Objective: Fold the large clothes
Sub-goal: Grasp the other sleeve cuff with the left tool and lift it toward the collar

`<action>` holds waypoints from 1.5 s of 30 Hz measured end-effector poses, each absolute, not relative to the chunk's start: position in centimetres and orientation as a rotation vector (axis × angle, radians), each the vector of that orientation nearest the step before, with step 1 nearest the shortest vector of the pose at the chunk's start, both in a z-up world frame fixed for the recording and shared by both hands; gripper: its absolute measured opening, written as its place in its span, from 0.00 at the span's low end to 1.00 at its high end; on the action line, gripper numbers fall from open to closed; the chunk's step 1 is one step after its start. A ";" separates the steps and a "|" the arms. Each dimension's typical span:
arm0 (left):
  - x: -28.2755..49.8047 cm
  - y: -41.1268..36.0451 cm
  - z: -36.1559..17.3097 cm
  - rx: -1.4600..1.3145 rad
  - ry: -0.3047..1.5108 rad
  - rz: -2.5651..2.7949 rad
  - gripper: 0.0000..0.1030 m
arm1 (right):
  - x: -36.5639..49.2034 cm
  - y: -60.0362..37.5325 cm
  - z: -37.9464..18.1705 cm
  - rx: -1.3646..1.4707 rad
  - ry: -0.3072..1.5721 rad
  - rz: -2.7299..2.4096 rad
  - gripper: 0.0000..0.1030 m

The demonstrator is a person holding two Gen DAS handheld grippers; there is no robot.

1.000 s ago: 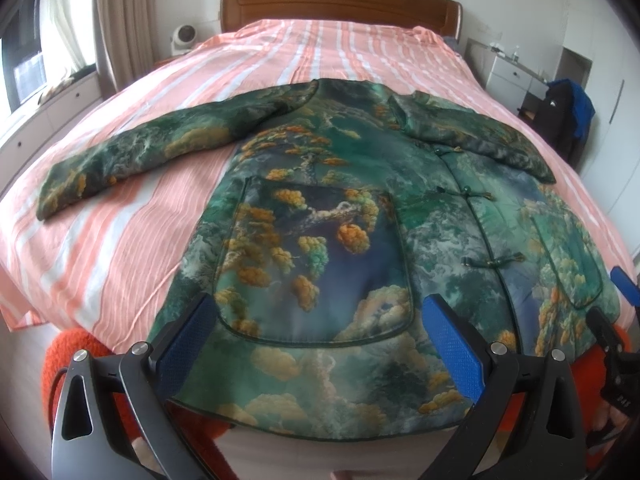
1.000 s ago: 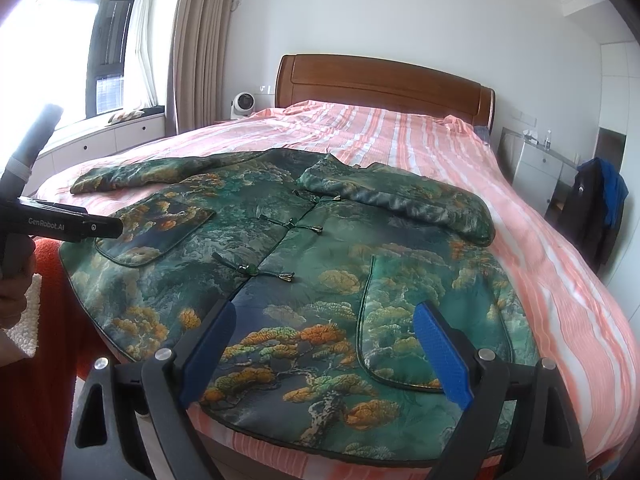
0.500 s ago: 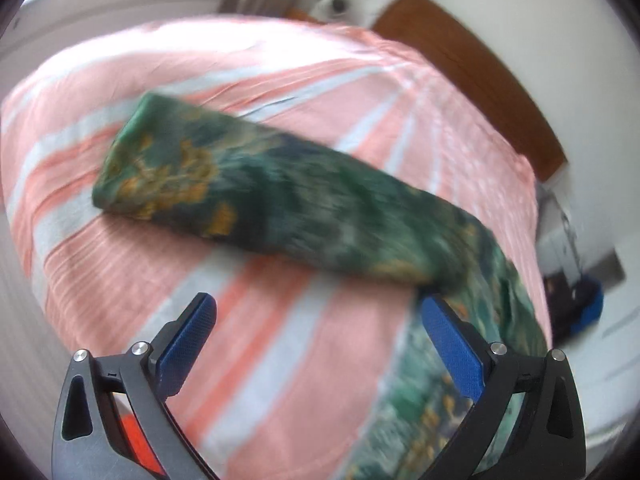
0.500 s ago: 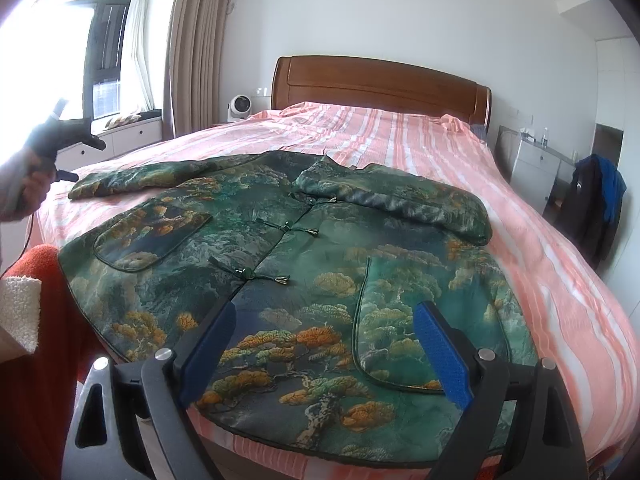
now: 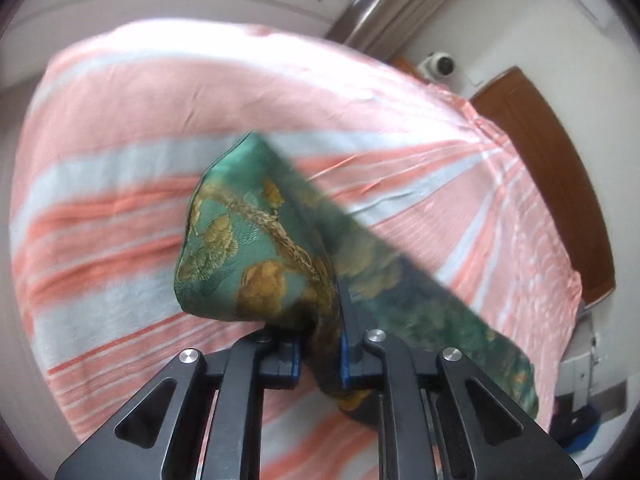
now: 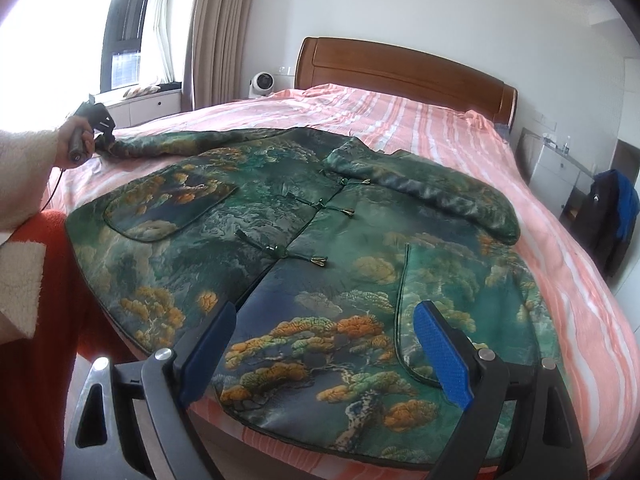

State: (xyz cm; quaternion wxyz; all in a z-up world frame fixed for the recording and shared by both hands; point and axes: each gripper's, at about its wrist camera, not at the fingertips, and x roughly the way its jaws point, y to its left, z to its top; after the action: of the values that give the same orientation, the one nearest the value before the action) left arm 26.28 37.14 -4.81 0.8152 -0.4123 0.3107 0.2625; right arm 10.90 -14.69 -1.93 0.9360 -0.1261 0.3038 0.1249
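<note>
A large green brocade jacket (image 6: 320, 240) with gold tree patterns lies front up on the bed, its right sleeve (image 6: 432, 196) folded across the chest. My left gripper (image 5: 320, 344) is shut on the cuff of the left sleeve (image 5: 256, 256), lifted slightly off the sheet. In the right wrist view the left gripper (image 6: 98, 128) shows at the far left, at the sleeve's end. My right gripper (image 6: 328, 352) is open and empty, hovering above the jacket's hem near the foot of the bed.
The bed has a pink and white striped sheet (image 6: 440, 120) and a wooden headboard (image 6: 400, 76). A small white fan (image 6: 262, 84) stands by the curtain. A white dresser (image 6: 560, 172) and a dark and blue garment (image 6: 612, 216) stand at the right.
My left gripper moved from the hem out to the left sleeve's cuff and closed on it. My right gripper stayed open above the hem.
</note>
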 end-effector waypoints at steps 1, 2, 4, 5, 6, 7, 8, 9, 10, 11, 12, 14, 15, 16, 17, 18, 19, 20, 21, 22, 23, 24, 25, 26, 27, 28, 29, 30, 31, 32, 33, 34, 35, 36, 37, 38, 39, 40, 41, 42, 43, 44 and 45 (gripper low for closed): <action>27.0 36.3 -3.1 -0.819 0.650 0.538 0.11 | 10.9 -14.8 -1.9 -0.250 0.618 0.256 0.87; 28.0 34.9 -0.8 -0.741 0.636 0.503 0.11 | 11.0 -15.0 -1.9 -0.241 0.615 0.257 0.87; 30.1 30.1 4.5 -0.582 0.592 0.399 0.11 | 11.2 -15.5 -1.8 -0.220 0.614 0.259 0.87; 31.2 26.9 7.2 -0.491 0.563 0.330 0.11 | 11.3 -15.8 -1.8 -0.209 0.615 0.258 0.87; 31.9 24.2 9.0 -0.427 0.541 0.279 0.11 | 11.4 -16.0 -1.7 -0.198 0.614 0.257 0.87; 32.7 21.3 10.8 -0.363 0.521 0.219 0.11 | 11.5 -16.4 -1.7 -0.183 0.614 0.255 0.87; 33.9 17.2 12.7 -0.288 0.502 0.128 0.11 | 11.6 -16.8 -1.6 -0.166 0.614 0.252 0.87; 34.6 14.1 13.5 -0.243 0.496 0.061 0.11 | 11.6 -17.2 -1.5 -0.155 0.611 0.248 0.87; 35.3 11.2 14.1 -0.206 0.494 -0.002 0.11 | 11.6 -17.7 -1.3 -0.141 0.606 0.240 0.87; 36.2 6.9 14.2 -0.154 0.502 -0.084 0.11 | 11.5 -18.0 -1.2 -0.134 0.601 0.233 0.87; 36.8 4.1 13.9 -0.120 0.513 -0.132 0.11 | 11.4 -18.3 -1.0 -0.129 0.596 0.226 0.87; 38.2 -2.3 11.9 -0.039 0.553 -0.219 0.11 | 11.2 -19.0 -0.8 -0.116 0.584 0.206 0.87; 38.7 -4.4 10.6 -0.014 0.578 -0.244 0.11 | 11.2 -19.4 -0.7 -0.114 0.579 0.189 0.87; 39.4 -7.1 8.5 0.011 0.620 -0.269 0.11 | 11.2 -19.8 -0.6 -0.106 0.577 0.180 0.87; 40.0 -8.5 6.6 0.025 0.655 -0.281 0.13 | 11.1 -20.0 -0.5 -0.100 0.577 0.175 0.87; 40.4 -10.3 4.4 0.045 0.701 -0.292 0.16 | 11.1 -20.3 -0.5 -0.093 0.577 0.171 0.87; 40.6 -11.7 2.4 0.067 0.744 -0.296 0.21 | 11.1 -20.6 -0.5 -0.087 0.579 0.169 0.87; 40.6 -13.2 -0.1 0.099 0.803 -0.290 0.34 | 11.1 -20.8 -0.5 -0.080 0.582 0.165 0.87; 40.8 -14.3 -2.4 0.126 0.870 -0.284 0.47 | 11.2 -21.0 -0.5 -0.075 0.583 0.164 0.87; 41.1 -14.7 -4.1 0.140 0.923 -0.278 0.51 | 11.3 -21.2 -0.5 -0.065 0.584 0.162 0.87; 40.6 -14.7 -5.4 0.142 0.968 -0.276 0.55 | 11.3 -21.4 -0.4 -0.056 0.583 0.161 0.87; 39.7 -14.5 -6.0 0.138 0.980 -0.285 0.62 | 11.3 -21.6 -0.4 -0.049 0.580 0.160 0.87; 38.8 -14.2 -5.9 0.138 0.978 -0.301 0.66 | 11.2 -21.9 -0.3 -0.041 0.576 0.158 0.87; 37.9 -13.8 -5.3 0.139 0.969 -0.326 0.72 | 11.1 -22.2 -0.2 -0.031 0.573 0.156 0.87; 36.8 -12.9 -4.3 0.137 0.951 -0.353 0.75 | 11.1 -22.5 -0.2 -0.022 0.573 0.155 0.87; 36.2 -12.1 -3.1 0.131 0.937 -0.365 0.77 | 11.2 -22.7 -0.2 -0.013 0.573 0.154 0.87; 35.4 -10.4 -1.9 0.112 0.909 -0.375 0.82 | 11.3 -23.0 -0.2 0.002 0.575 0.152 0.87; 35.6 -9.5 -0.8 0.096 0.891 -0.370 0.88 | 11.4 -23.2 -0.3 0.010 0.576 0.152 0.87; 35.4 -7.8 0.3 0.069 0.863 -0.350 0.91 | 11.6 -23.5 -0.3 0.026 0.580 0.151 0.87; 36.3 -6.0 1.3 0.050 0.841 -0.322 0.94 | 11.7 -23.7 -0.4 0.039 0.586 0.151 0.87; 36.8 -4.8 1.5 0.039 0.829 -0.285 0.95 | 11.9 -23.8 -0.5 0.048 0.592 0.151 0.87; 37.3 -3.7 1.4 0.032 0.825 -0.238 0.95 | 12.0 -24.0 -0.7 0.059 0.603 0.150 0.87; 37.7 -2.4 1.3 0.021 0.830 -0.178 0.95 | 12.1 -24.1 -0.8 0.065 0.609 0.148 0.87; 38.6 -1.1 0.3 0.014 0.854 -0.124 0.96 | 12.2 -24.2 -0.9 0.069 0.613 0.146 0.87; 40.4 -0.8 -1.2 0.016 0.893 -0.087 0.96 | 12.2 -24.2 -0.9 0.071 0.615 0.143 0.87; 41.8 0.0 -3.4 0.033 0.970 -0.032 0.95 | 12.2 -24.2 -0.9 0.072 0.615 0.140 0.87; 42.5 0.1 -4.9 0.053 1.010 -0.002 0.95 | 12.1 -24.2 -0.9 0.074 0.614 0.138 0.87; 42.5 0.2 -5.6 0.080 1.027 0.014 0.95 | 12.1 -24.2 -0.9 0.072 0.614 0.136 0.87; 42.4 -0.6 -5.9 0.127 1.009 0.031 0.94 | 12.0 -24.2 -0.9 0.072 0.615 0.136 0.87; 42.1 -1.3 -5.5 0.146 0.985 0.029 0.94 | 12.0 -24.2 -0.9 0.072 0.617 0.135 0.87; 41.8 -2.0 -4.9 0.145 0.962 0.008 0.94 | 11.9 -24.2 -0.9 0.071 0.617 0.134 0.87; 41.3 -3.0 -3.6 0.115 0.933 -0.043 0.94 | 11.8 -24.2 -0.9 0.069 0.614 0.133 0.87; 41.1 -3.7 -2.6 0.096 0.908 -0.073 0.94 | 11.7 -24.2 -0.8 0.066 0.610 0.131 0.87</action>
State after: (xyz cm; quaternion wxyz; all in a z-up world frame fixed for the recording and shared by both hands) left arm 41.11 -3.72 -2.62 0.8969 0.0464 0.4384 -0.0351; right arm 11.67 -24.20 -0.79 0.9512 0.0325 0.2999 0.0644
